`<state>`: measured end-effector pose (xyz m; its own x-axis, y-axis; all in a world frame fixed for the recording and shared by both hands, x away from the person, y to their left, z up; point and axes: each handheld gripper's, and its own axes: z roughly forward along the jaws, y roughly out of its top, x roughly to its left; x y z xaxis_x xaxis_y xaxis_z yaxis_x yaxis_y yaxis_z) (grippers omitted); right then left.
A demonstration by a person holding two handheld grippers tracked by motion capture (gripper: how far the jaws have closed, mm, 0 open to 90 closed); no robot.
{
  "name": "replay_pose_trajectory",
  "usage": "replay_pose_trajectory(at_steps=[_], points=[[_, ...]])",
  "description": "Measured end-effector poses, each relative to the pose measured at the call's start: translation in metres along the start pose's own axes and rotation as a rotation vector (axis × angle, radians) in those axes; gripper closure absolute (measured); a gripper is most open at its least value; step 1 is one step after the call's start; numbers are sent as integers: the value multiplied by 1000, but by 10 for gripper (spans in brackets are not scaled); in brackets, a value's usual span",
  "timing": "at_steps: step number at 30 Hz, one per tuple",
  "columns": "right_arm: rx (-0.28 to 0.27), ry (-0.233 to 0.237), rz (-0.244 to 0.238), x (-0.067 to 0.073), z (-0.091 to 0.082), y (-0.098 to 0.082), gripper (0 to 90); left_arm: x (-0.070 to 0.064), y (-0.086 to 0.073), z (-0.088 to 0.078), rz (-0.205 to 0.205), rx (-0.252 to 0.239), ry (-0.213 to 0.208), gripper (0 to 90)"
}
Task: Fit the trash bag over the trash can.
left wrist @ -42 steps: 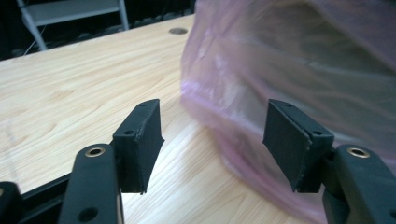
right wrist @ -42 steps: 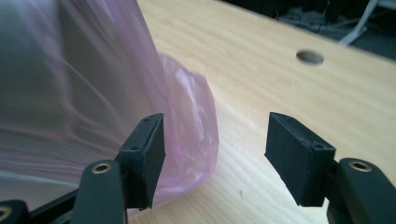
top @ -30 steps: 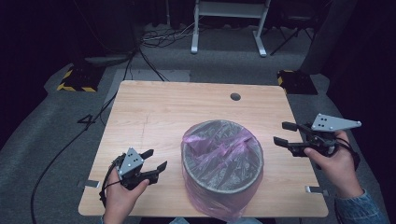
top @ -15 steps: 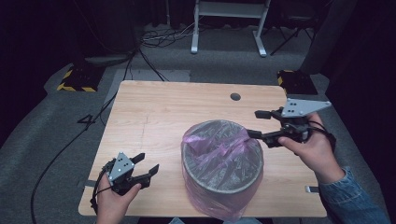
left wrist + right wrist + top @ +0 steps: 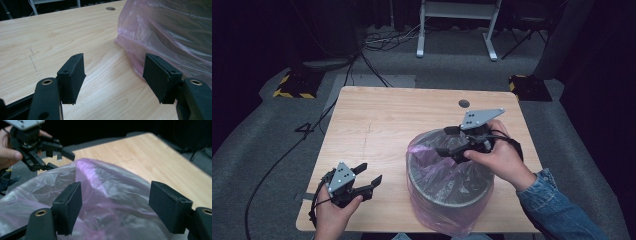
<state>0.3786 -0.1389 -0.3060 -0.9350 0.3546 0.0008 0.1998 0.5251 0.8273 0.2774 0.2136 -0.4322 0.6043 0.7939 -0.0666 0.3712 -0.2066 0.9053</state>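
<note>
Right hand-held gripper, jaws just opening with nothing between them, hovers over the far rim of the pink-lined bin, which stands at the worktop's near edge. Left hand-held gripper is open over bare worktop, just beside the bin.

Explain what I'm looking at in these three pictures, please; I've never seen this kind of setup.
A person sits at a wooden table and holds a hand-operated two-jaw tool in each hand; there is no robot arm. The wide picture comes from a fixed camera above the table. The other two come from small cameras riding on each tool, looking out along its black jaws.

On the table stands a round bin lined with a pink plastic bag. The left tool hovers near the table's front edge beside the bin, jaws open and empty. The right tool is over the bin's far rim, above the bag. Its jaws have just been opening and grip nothing; the bag lies just beyond them.
</note>
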Motion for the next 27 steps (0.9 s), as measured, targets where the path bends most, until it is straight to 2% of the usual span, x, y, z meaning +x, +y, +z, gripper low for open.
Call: replay_pose_trajectory(at_steps=[7, 12, 15, 17, 21, 27], points=[[105, -1, -7, 4, 38, -8, 211, -1, 1, 2, 7, 1, -9, 338], [185, 13, -15, 5, 56, -13, 176, 0, 0, 3, 3, 0, -10, 338], [253, 21, -8, 7, 66, -18, 167, 1, -1, 3, 1, 3, -10, 337], [294, 18, -21, 8, 72, -22, 167, 1, -1, 3, 1, 3, -11, 337], [341, 19, -27, 9, 80, -28, 167, 1, -1, 4, 1, 2, -12, 338], [427, 47, -22, 11, 91, -39, 166, 1, -1, 5, 2, 6, -14, 338]])
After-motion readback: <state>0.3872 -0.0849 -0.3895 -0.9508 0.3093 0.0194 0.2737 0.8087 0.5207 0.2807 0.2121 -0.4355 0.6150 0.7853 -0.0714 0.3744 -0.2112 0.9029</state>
